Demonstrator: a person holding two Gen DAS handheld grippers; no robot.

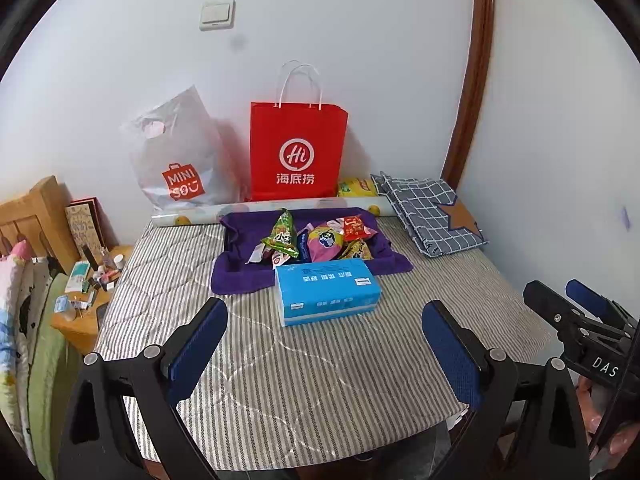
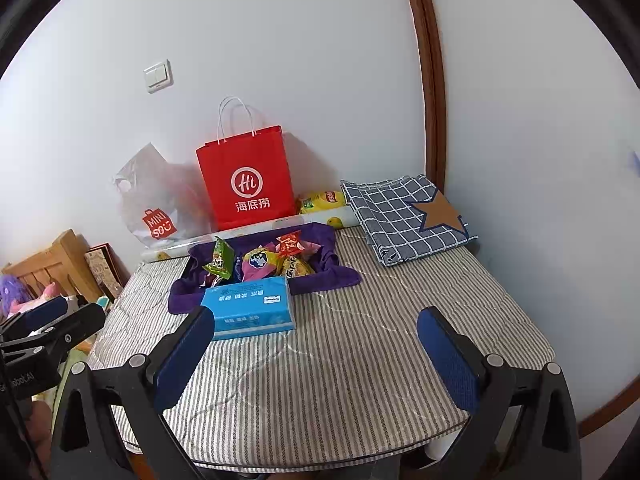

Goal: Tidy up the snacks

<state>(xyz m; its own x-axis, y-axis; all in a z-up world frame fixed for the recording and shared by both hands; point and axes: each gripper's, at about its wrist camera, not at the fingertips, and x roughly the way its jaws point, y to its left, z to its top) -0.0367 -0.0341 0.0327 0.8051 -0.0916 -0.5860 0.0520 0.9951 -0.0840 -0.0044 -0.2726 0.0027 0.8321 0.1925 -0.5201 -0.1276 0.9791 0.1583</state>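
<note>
Both grippers hung above the near edge of a striped mattress pad (image 1: 320, 360), neither touching anything. The left gripper (image 1: 324, 344) had its blue-padded fingers spread wide with nothing between them, and the right gripper (image 2: 316, 354) was spread just as wide and equally empty; in the left wrist view the right one also showed at the far right edge. The snacks (image 1: 316, 240) lay in a loose pile on a purple cloth (image 1: 240, 276) toward the far middle of the pad, well apart from both grippers. Among them were a green triangular packet (image 1: 282, 236), a purple and yellow packet (image 1: 326, 242), a red packet (image 1: 354, 228) and a yellow packet (image 1: 358, 250) partly hidden behind a blue tissue pack (image 1: 328, 290). The tissue pack lay just in front of the pile, its far edge overlapping the cloth. Behind the cloth a patterned roll (image 1: 272, 208) stretched along the wall side, and behind that stood a red paper bag (image 1: 298, 152) with white handles, upright against the wall, with a grey Miniso plastic bag (image 1: 176, 152) leaning beside it. A yellow package (image 1: 356, 188) lay to the right of the red bag, and a folded checked cloth (image 1: 428, 212) with a brown star sat in the far right corner. A cluttered wooden bedside table (image 1: 84, 320) stood left of the mattress.
</note>
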